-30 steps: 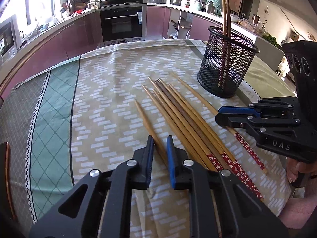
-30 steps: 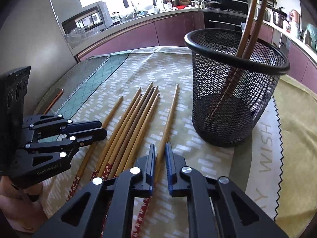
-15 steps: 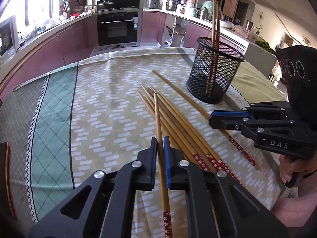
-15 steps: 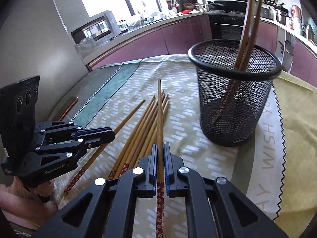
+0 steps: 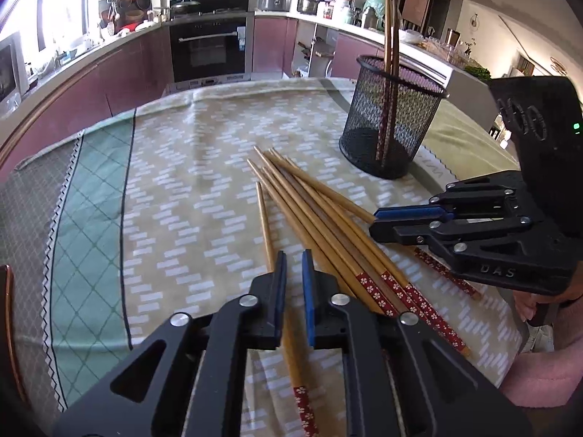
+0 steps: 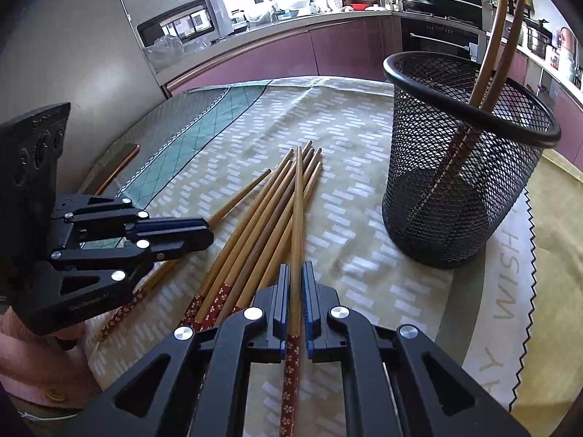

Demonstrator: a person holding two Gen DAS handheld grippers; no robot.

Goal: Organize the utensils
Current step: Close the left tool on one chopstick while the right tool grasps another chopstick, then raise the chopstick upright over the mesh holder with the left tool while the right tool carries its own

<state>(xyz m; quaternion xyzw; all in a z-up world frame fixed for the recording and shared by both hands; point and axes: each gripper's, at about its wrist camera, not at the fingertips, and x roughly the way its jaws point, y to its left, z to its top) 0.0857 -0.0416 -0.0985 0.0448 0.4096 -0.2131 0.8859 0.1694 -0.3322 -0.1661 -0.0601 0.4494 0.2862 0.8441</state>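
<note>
Several wooden chopsticks point(image 5: 320, 215) with red flowered ends lie in a loose fan on the tablecloth. A black mesh holder point(image 5: 393, 116) stands behind them with two chopsticks upright inside; it also shows in the right wrist view point(image 6: 466, 167). My left gripper point(image 5: 293, 266) hangs open just above one separate chopstick point(image 5: 266, 229) that lies on the cloth. My right gripper point(image 6: 298, 284) is shut on a chopstick point(image 6: 298, 211), which points forward over the pile point(image 6: 262, 211). The left gripper shows at the left of the right wrist view point(image 6: 204, 229).
A patterned tablecloth point(image 5: 182, 182) with a green band at the left covers the table. The table's edge runs close on the right past the holder. Kitchen counters and an oven stand behind the table.
My left gripper has opened and its chopstick has dropped back onto the cloth. My right gripper still holds its chopstick, now a little lower over the pile.
</note>
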